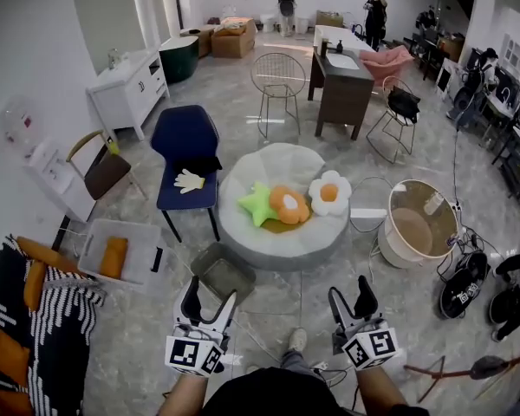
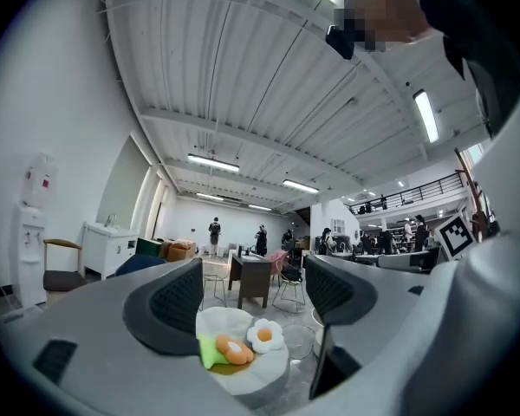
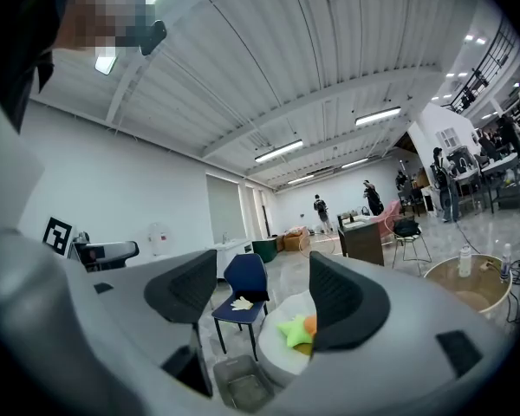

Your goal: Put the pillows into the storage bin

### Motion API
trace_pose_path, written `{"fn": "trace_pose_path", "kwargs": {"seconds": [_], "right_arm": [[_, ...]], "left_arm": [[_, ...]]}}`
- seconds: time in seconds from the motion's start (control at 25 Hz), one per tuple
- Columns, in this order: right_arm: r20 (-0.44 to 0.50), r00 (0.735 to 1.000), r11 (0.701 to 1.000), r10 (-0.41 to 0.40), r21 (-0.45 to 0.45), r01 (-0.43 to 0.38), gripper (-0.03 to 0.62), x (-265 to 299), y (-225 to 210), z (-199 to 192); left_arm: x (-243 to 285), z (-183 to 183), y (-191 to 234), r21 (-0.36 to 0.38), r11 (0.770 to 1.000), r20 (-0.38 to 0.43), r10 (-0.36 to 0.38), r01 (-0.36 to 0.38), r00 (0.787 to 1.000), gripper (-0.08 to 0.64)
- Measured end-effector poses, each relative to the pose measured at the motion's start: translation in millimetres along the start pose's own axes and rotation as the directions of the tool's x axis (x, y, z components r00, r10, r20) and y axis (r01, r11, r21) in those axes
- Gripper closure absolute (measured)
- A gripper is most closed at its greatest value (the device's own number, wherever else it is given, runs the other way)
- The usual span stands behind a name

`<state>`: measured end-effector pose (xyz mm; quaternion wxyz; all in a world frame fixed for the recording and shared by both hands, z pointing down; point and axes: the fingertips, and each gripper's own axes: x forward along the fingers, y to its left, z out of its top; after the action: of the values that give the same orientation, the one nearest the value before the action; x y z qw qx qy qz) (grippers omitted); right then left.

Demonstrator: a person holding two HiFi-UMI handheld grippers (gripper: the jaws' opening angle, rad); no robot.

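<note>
Several pillows lie on a round grey pouf (image 1: 260,237): a green star (image 1: 256,204), an orange flower (image 1: 289,204), a white flower with an orange centre (image 1: 329,192) and a yellow one (image 1: 282,225) underneath. An empty grey bin (image 1: 223,272) stands on the floor just in front of the pouf. To the left, a clear bin (image 1: 143,254) holds an orange pillow (image 1: 114,256). My left gripper (image 1: 206,306) and right gripper (image 1: 353,305) are held low, short of the pouf, both open and empty. The left gripper view frames the white flower (image 2: 264,334); the right gripper view shows the star (image 3: 293,330) and grey bin (image 3: 243,385).
A blue chair (image 1: 186,137) with a white glove (image 1: 189,180) stands left of the pouf. A round tub (image 1: 416,225) and cables lie to the right. A striped cushion (image 1: 43,323) sits at the near left. Behind are a wire chair (image 1: 278,81), a dark table (image 1: 342,89) and people.
</note>
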<state>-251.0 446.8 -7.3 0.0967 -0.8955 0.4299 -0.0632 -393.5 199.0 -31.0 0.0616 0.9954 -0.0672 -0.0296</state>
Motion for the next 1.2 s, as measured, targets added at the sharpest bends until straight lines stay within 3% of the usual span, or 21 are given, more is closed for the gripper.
{"fn": "trace_pose_path", "kwargs": {"seconds": [0.4, 0.64, 0.96, 1.2], "right_arm": [[0.020, 0.999, 0.999, 0.045, -0.010, -0.045, 0.265, 74, -81, 27], [0.012, 0.998, 0.998, 0.065, 0.023, -0.065, 0.265, 97, -132, 34], [0.037, 0.999, 0.995, -0.032, 0.091, 0.028, 0.265, 90, -203, 41], [0.031, 0.997, 0.993, -0.066, 0.104, 0.063, 0.267, 99, -219, 44]], "left_arm": [[91, 5, -11, 0.028, 0.999, 0.024, 0.042, -0.043, 0.999, 0.187], [132, 0, -23, 0.026, 0.994, 0.019, 0.105, -0.106, 0.994, 0.187], [177, -15, -50, 0.043, 0.995, -0.035, 0.088, -0.086, 0.996, 0.187], [211, -16, -54, 0.060, 0.997, -0.047, 0.045, -0.042, 0.998, 0.187]]}}
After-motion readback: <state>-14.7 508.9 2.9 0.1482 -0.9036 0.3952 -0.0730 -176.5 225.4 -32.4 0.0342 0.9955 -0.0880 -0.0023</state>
